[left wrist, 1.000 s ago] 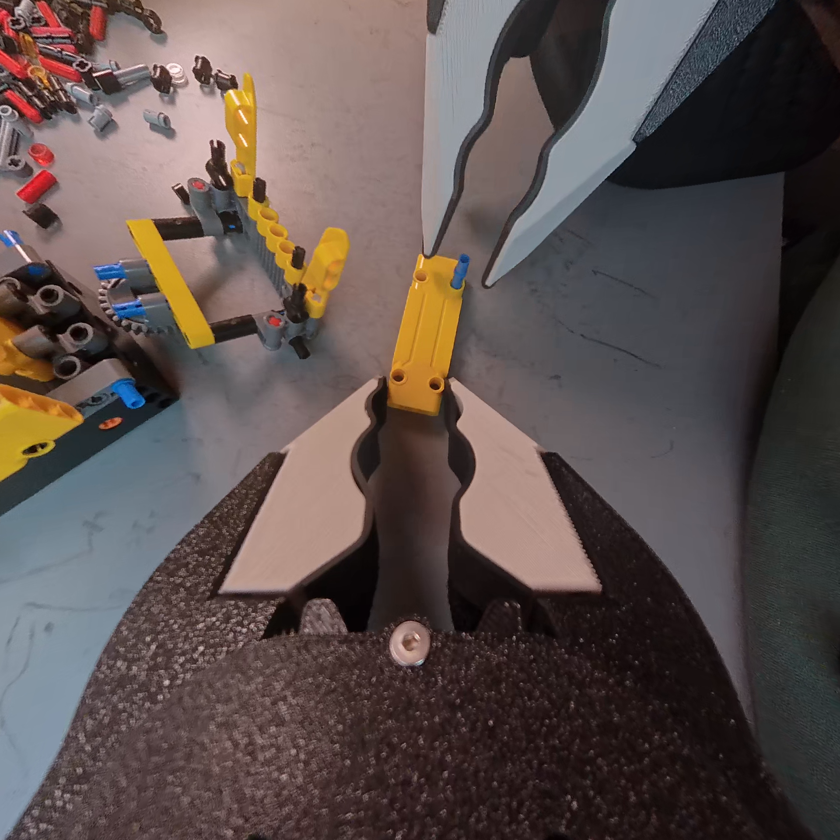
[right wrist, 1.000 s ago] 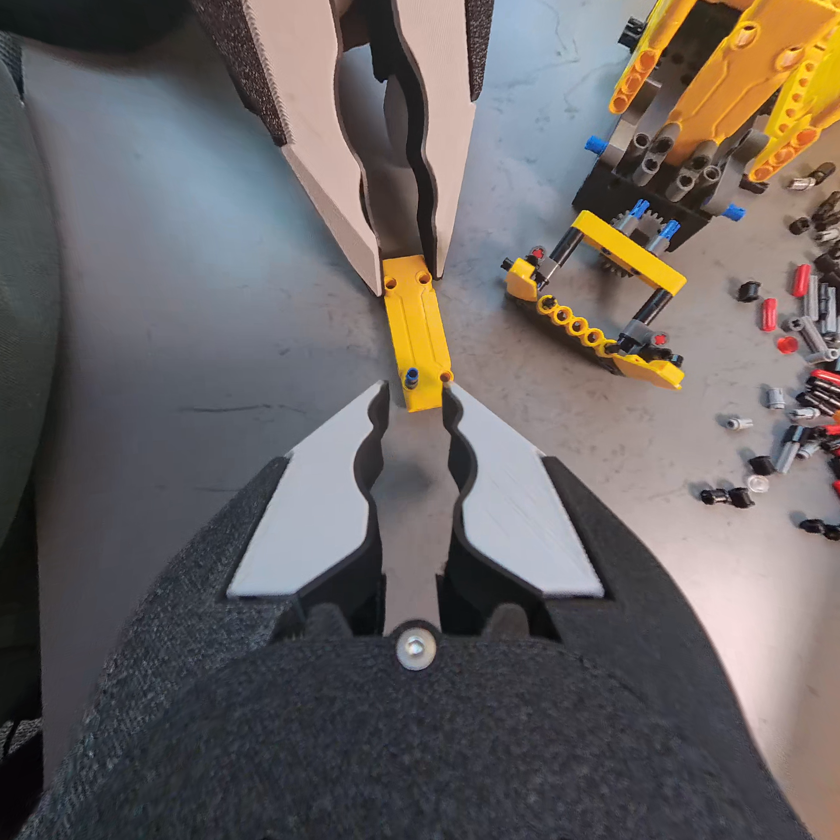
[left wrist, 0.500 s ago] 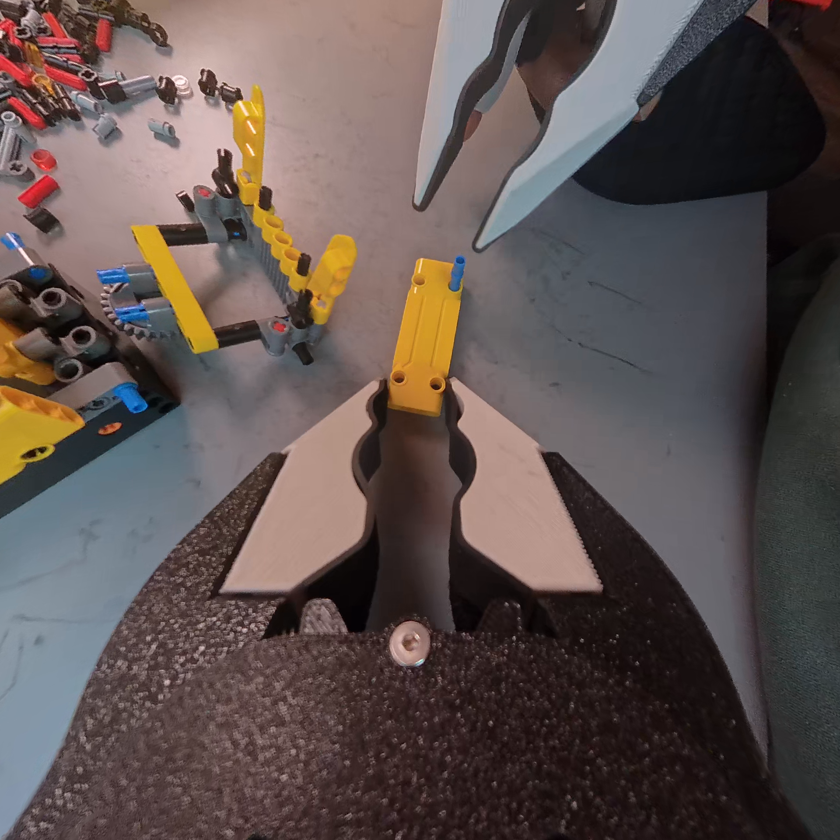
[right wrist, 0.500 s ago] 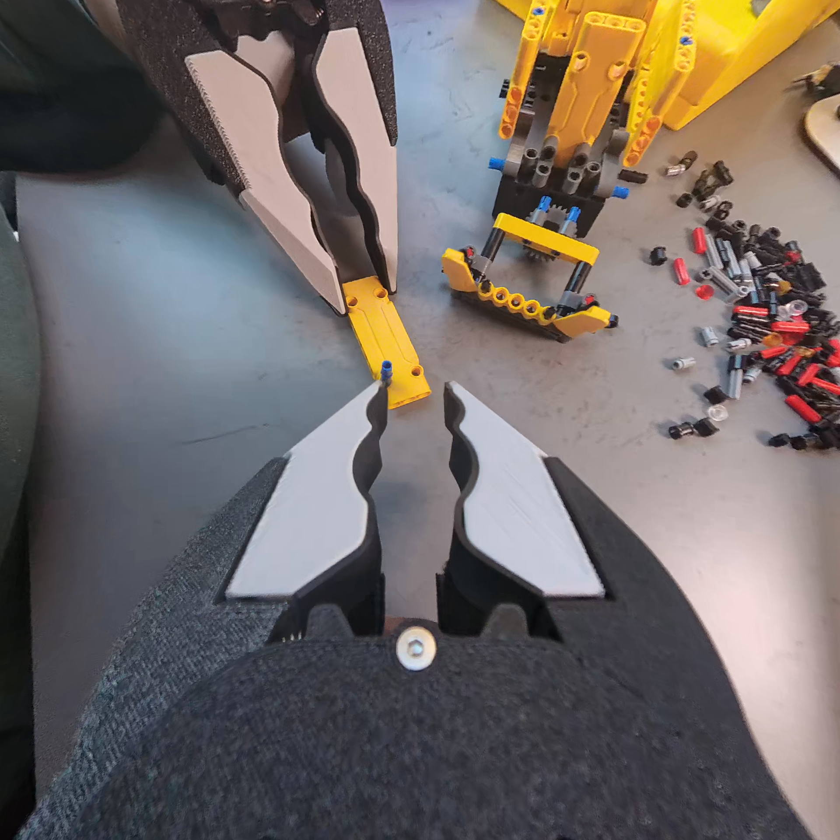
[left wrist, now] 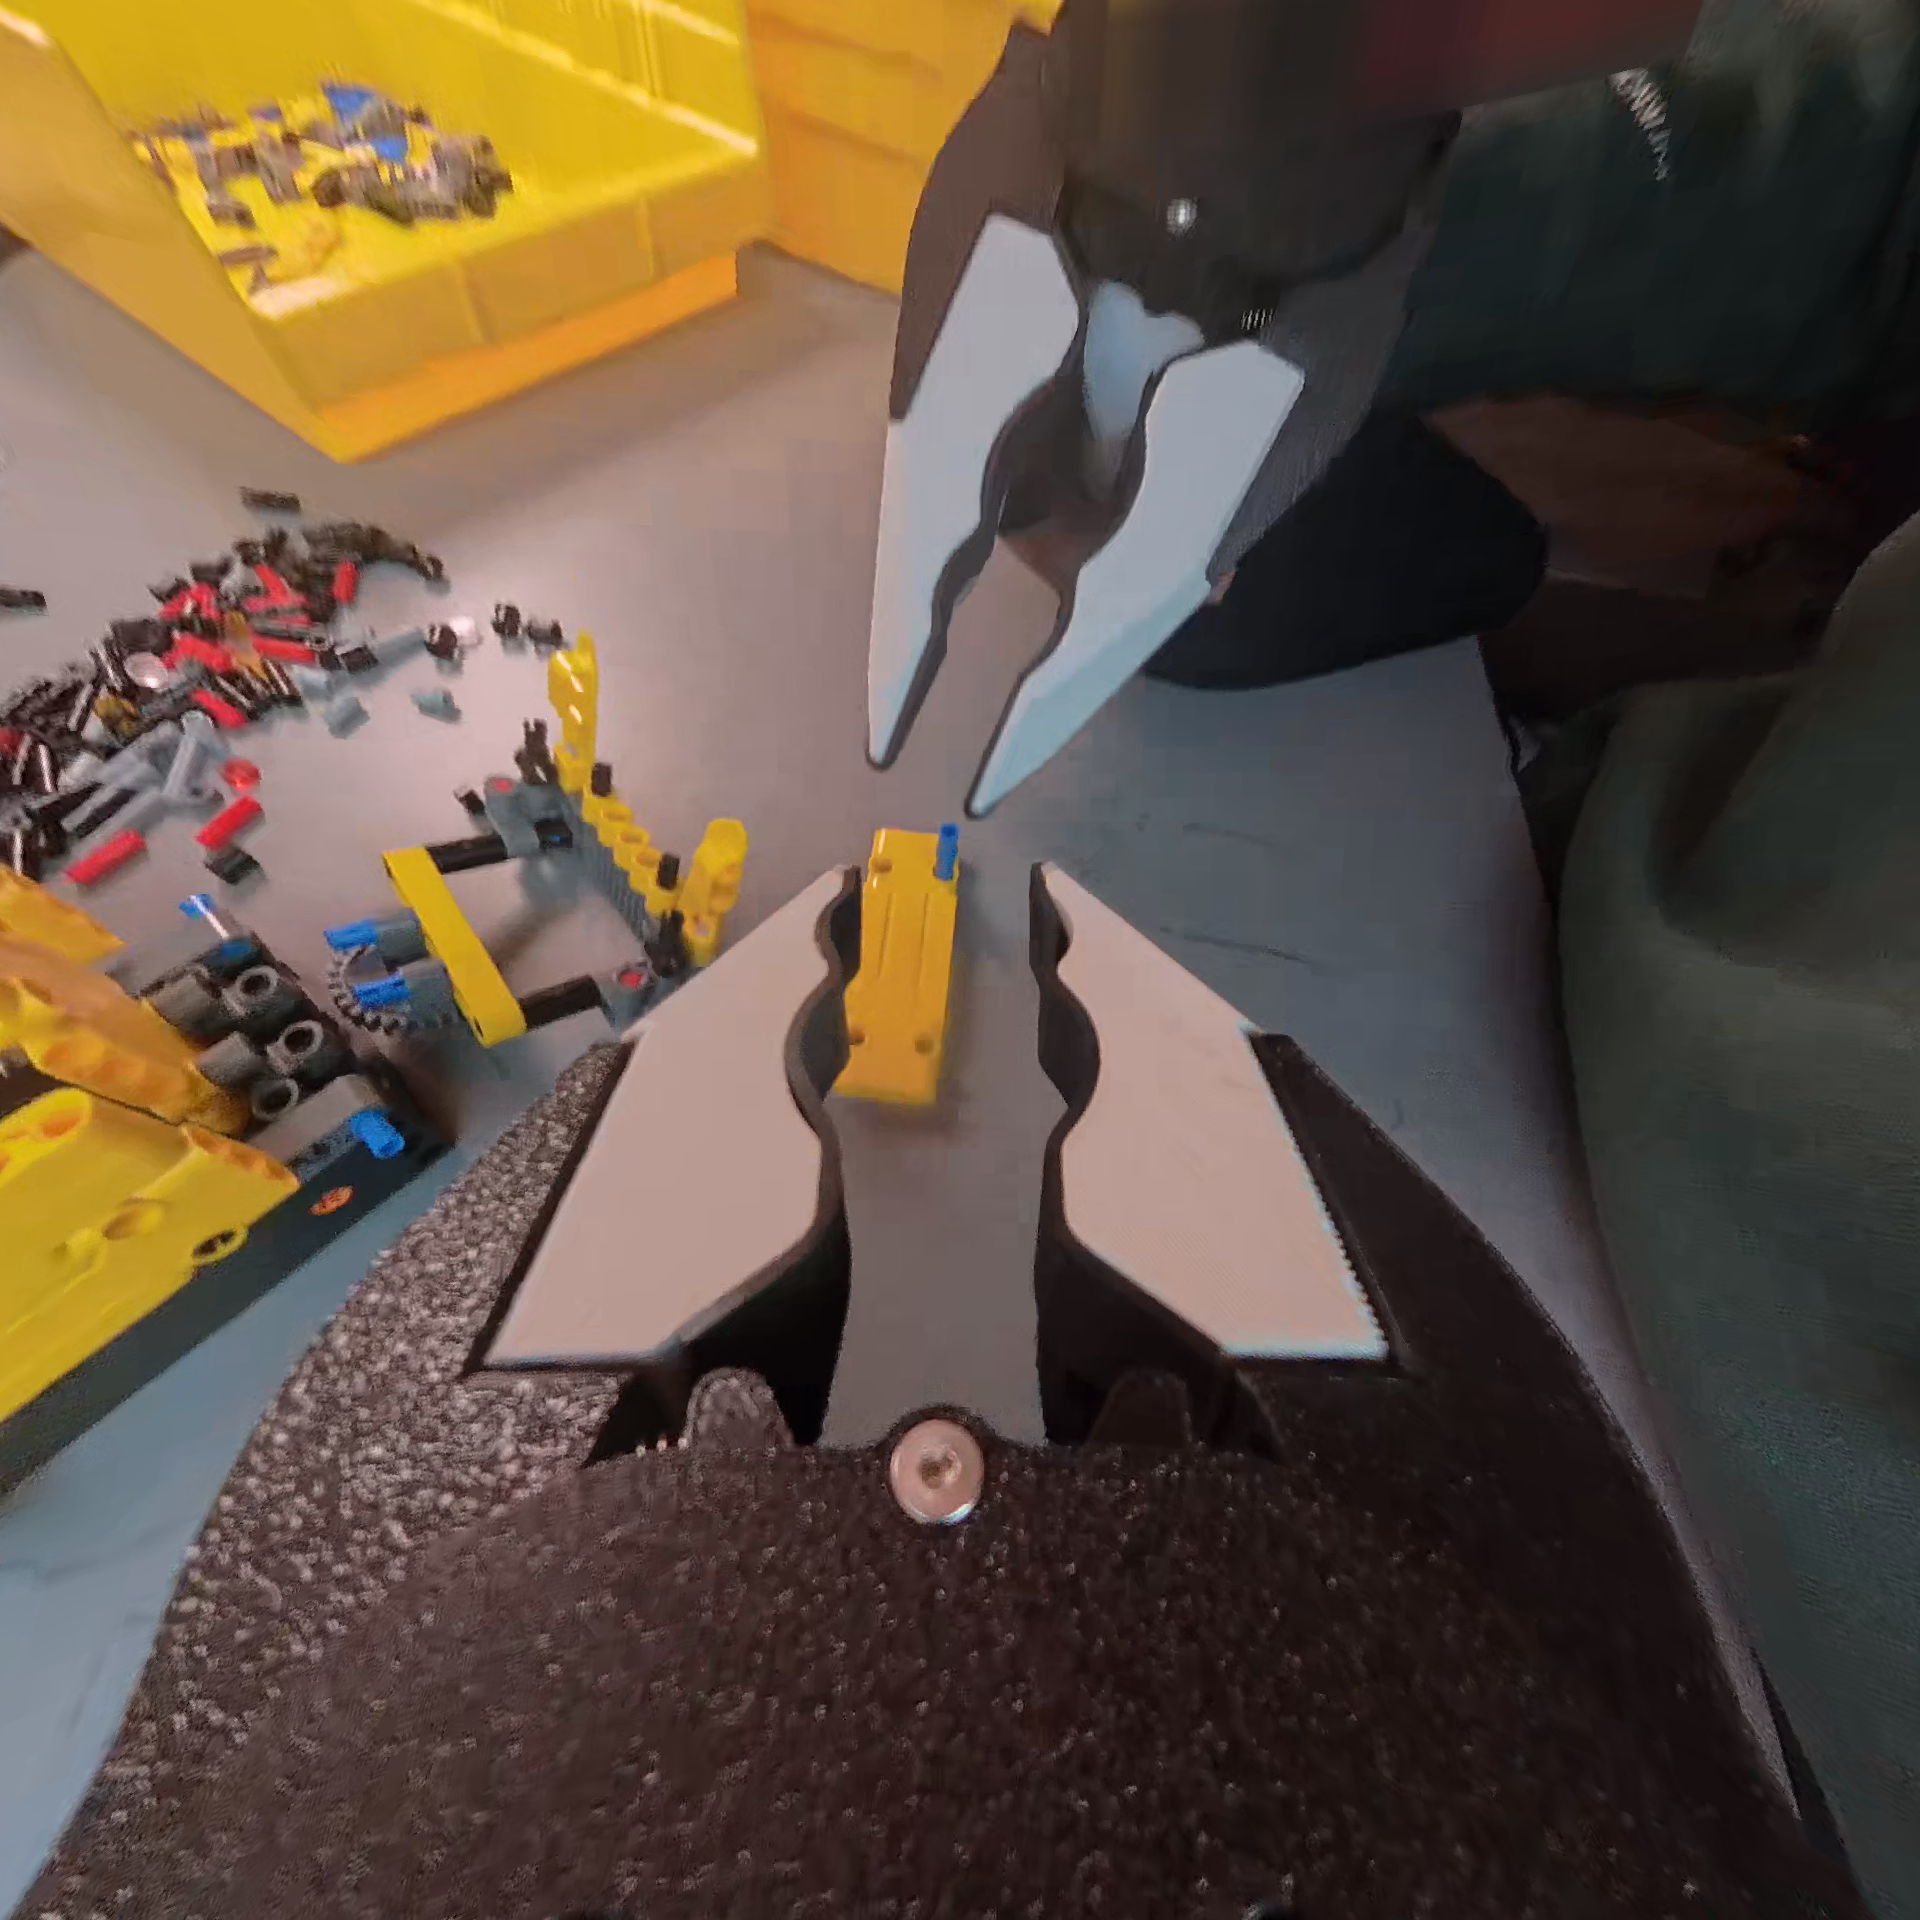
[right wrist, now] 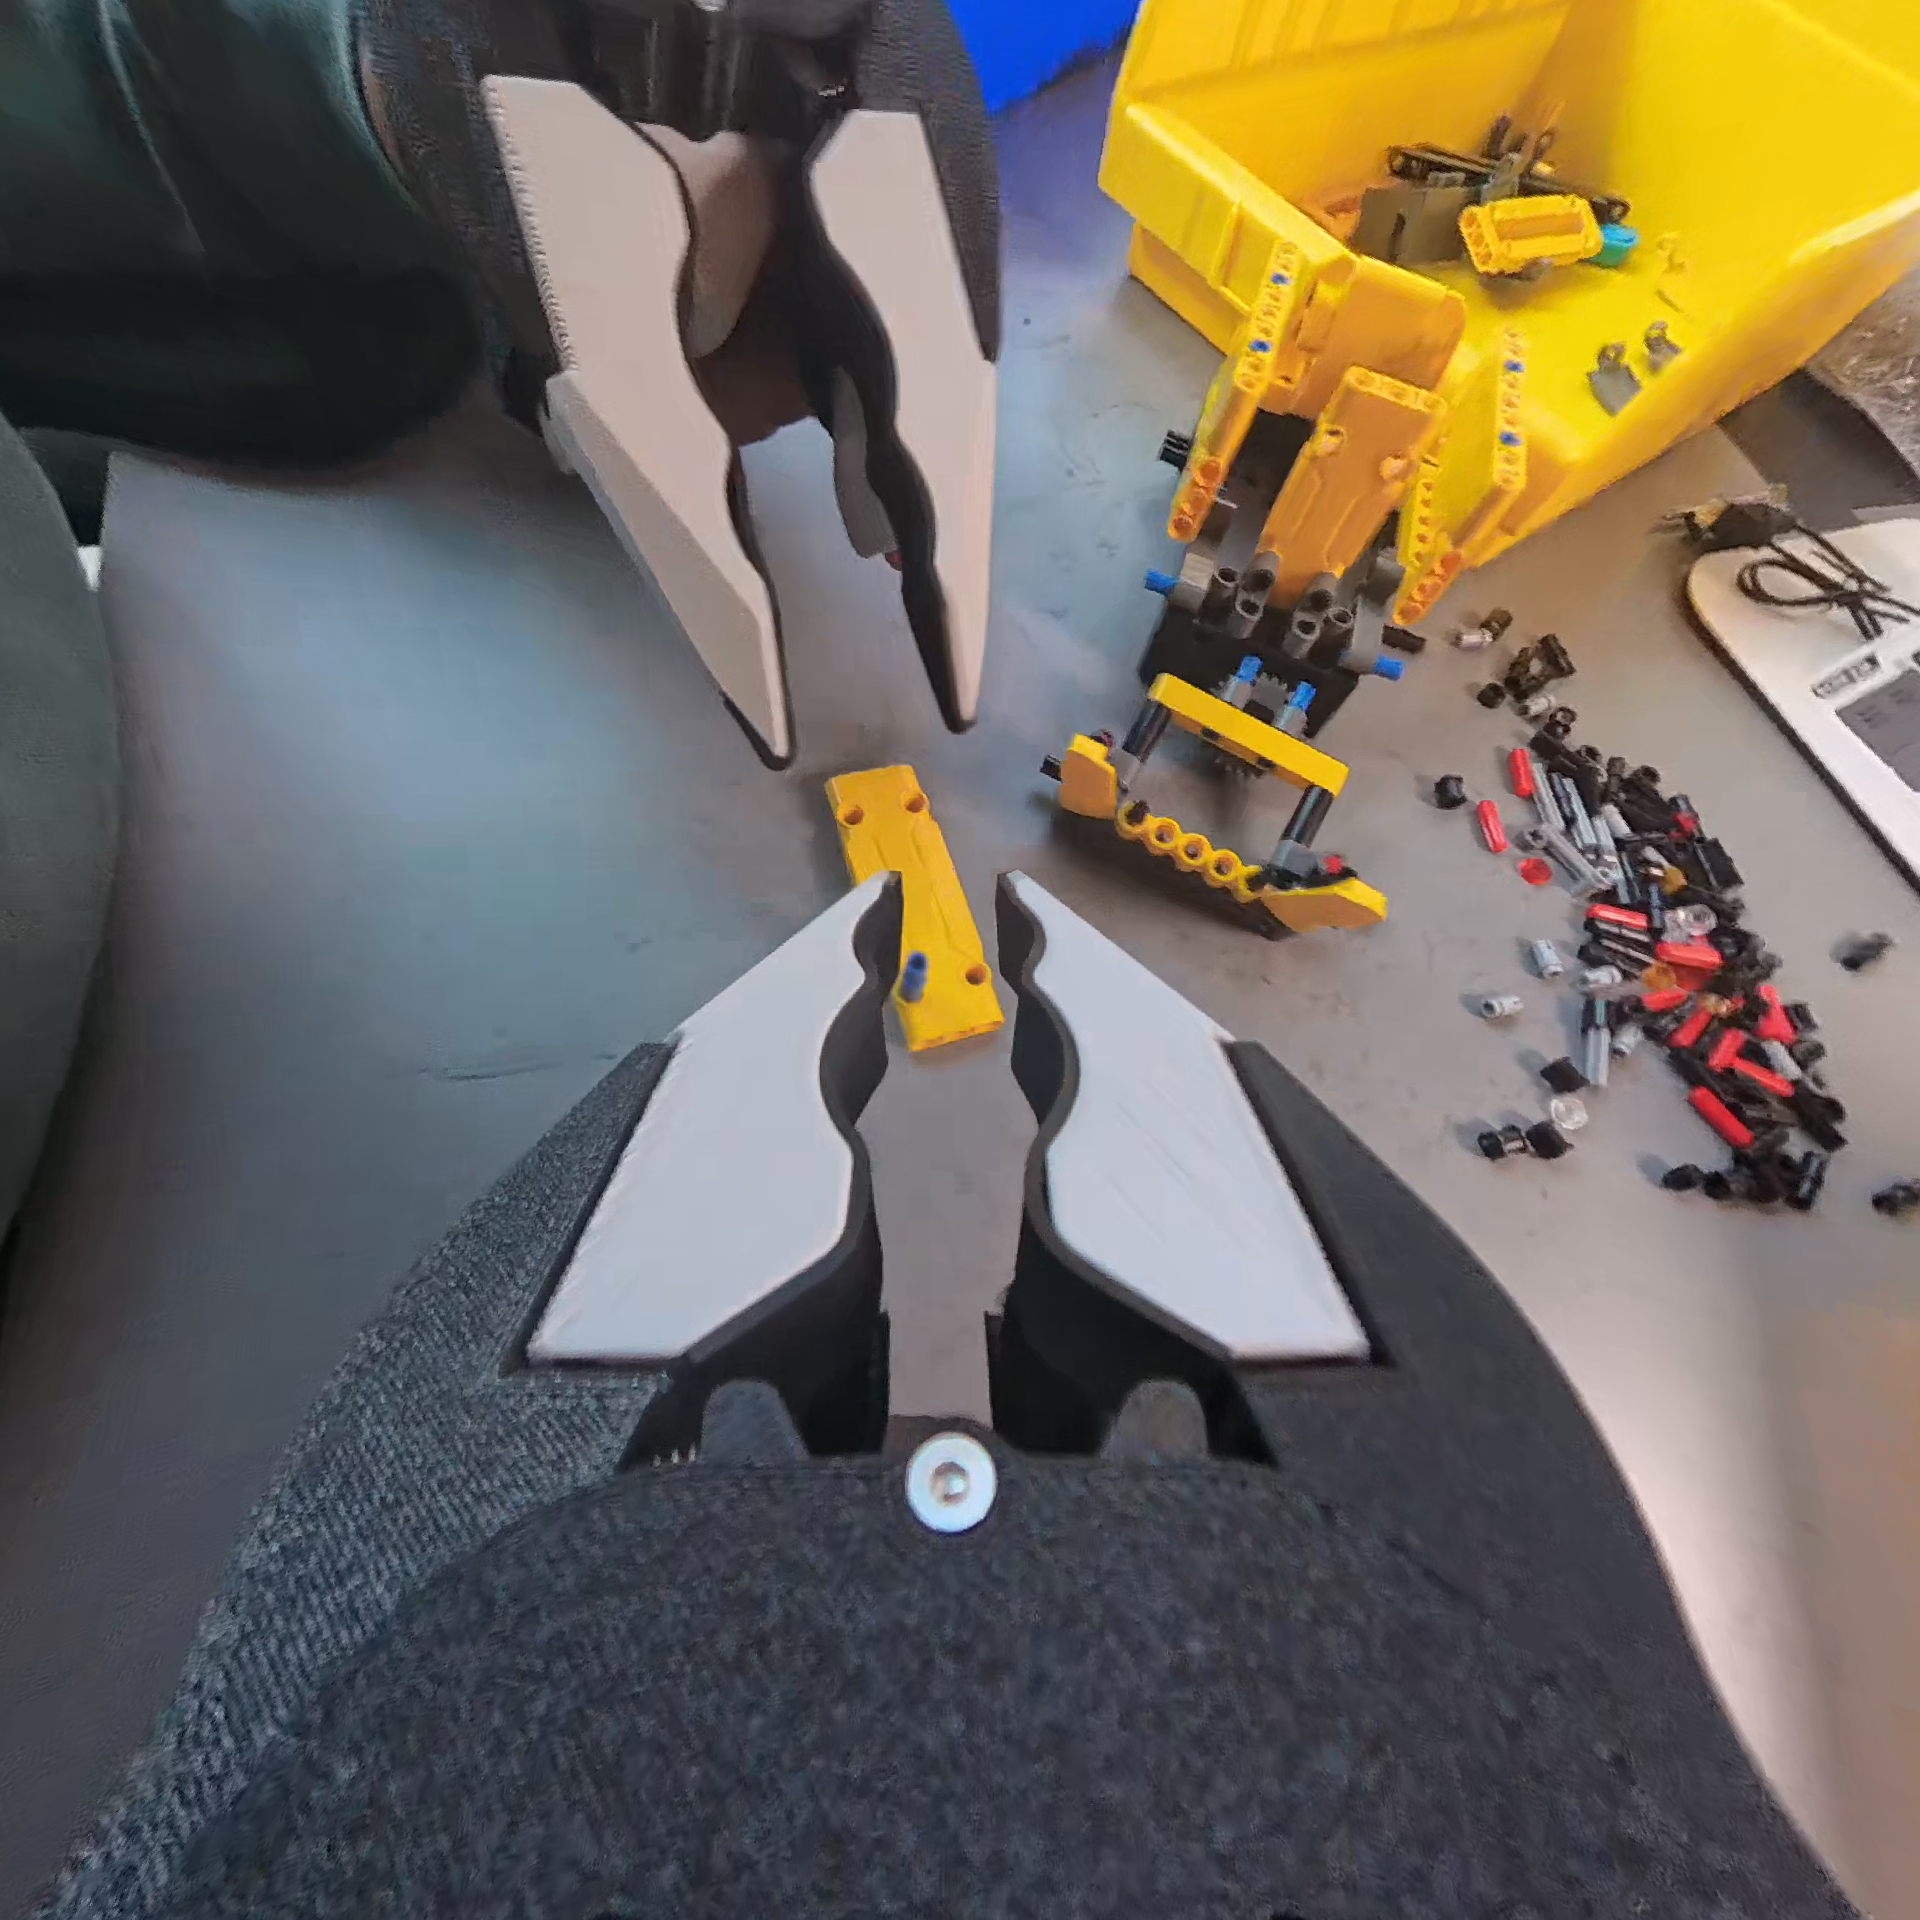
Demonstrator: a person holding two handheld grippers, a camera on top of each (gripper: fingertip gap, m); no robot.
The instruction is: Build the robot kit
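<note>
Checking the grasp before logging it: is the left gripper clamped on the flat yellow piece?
No: the left gripper is open, and the flat yellow piece lies loose on the table between its spread fingers.

Left wrist view looks forward and down along its own fingers at the grey table, close in, bin at upper left. Right wrist view faces the opposite way, bin at upper right. Both share the yellow panel at frame centre, and each sees the other gripper pointing back from the top.
</note>
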